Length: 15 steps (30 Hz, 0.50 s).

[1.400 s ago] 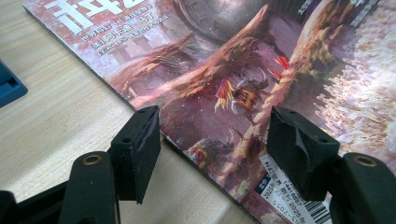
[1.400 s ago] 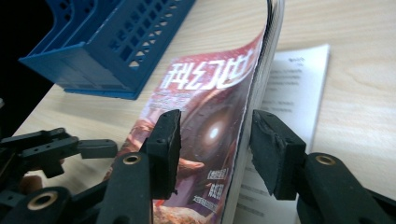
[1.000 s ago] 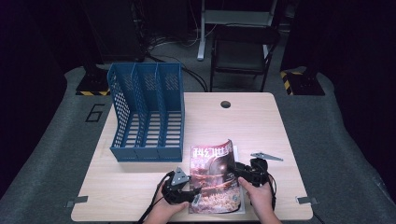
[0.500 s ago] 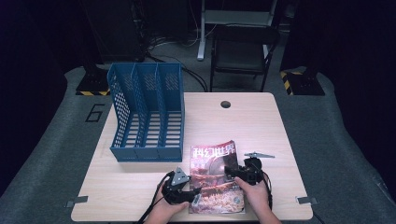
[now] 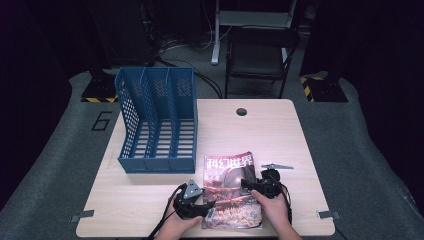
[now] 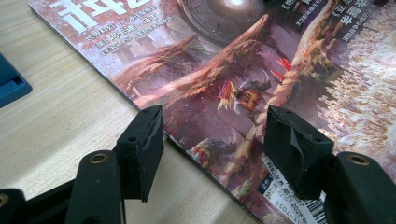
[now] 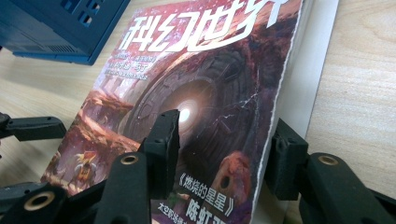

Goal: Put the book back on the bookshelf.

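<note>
The magazine lies flat on the worktop just in front of me, its long axis running away from me toward the far edge, with its title end nearest the blue file holder, which stands just beyond the magazine's far left corner and apart from it. My left tool sits at the magazine's near left edge, and in the left gripper view its jaws stand part open and straddle that spine edge, one pad over bare wood, the other over the cover near the barcode, neither pressing on anything. My right tool is at the magazine's right edge, about halfway along; in the right gripper view its jaws are also part open, one pad over the cover art and the other outside the ragged page edge, where the cover seems to lift a little off the white page beneath it. So the magazine lies between my two tools, each at one long side, and I hold nothing yet. I judge that the lift turns on the right tool, since the loose edge lies within its gap, while the left tool only steadies the spine. The file holder's slots run the same way as the magazine's long axis.
</note>
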{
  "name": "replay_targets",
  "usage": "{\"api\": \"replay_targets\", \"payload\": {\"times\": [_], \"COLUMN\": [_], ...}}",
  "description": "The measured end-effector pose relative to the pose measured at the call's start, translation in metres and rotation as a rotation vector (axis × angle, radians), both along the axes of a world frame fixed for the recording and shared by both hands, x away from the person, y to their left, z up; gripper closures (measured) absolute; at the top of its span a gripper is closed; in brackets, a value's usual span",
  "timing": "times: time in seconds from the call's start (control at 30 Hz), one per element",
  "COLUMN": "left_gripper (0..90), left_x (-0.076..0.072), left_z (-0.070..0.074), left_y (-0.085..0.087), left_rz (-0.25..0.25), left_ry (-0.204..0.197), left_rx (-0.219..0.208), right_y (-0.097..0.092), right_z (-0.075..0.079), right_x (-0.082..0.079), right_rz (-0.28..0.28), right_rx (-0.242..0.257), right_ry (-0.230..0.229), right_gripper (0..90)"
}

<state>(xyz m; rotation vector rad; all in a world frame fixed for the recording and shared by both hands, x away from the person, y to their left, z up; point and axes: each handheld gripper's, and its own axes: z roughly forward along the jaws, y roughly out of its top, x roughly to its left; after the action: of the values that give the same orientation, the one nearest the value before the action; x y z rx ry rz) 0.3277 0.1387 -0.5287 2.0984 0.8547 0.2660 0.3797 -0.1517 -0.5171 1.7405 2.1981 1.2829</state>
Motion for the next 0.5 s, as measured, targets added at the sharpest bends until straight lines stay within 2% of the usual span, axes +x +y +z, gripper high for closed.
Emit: {"api": "replay_targets", "payload": {"times": [0.07, 0.17, 0.23, 0.33, 0.5], "left_gripper": [37.7, 37.7, 37.7, 37.7, 37.7], "left_x": [-0.0002, 0.0, 0.0002, -0.0001, 0.0002], "left_z": [-0.0001, 0.0, 0.0001, 0.0, 0.0], "left_y": [-0.0002, 0.0, 0.0001, -0.0001, 0.0001], "left_rz": [0.001, 0.0, 0.0, 0.001, 0.0], "left_ry": [0.003, 0.001, -0.003, 0.001, -0.001], "left_rx": [-0.003, -0.001, 0.003, -0.001, 0.002], "right_y": [-0.0007, -0.0043, -0.0045, -0.0024, 0.0007], "right_z": [0.0003, -0.0011, -0.0012, -0.0009, -0.0003], "right_x": [0.0003, 0.0006, -0.0002, -0.0022, -0.0052], "right_rz": [0.017, 0.019, 0.021, 0.043, 0.075], "right_rx": [-0.01, 0.039, 0.052, 0.044, 0.042], "right_ry": [-0.004, 0.023, 0.033, 0.032, 0.061], "right_gripper": [53.7, 54.5, 54.5, 54.6, 59.8]}}
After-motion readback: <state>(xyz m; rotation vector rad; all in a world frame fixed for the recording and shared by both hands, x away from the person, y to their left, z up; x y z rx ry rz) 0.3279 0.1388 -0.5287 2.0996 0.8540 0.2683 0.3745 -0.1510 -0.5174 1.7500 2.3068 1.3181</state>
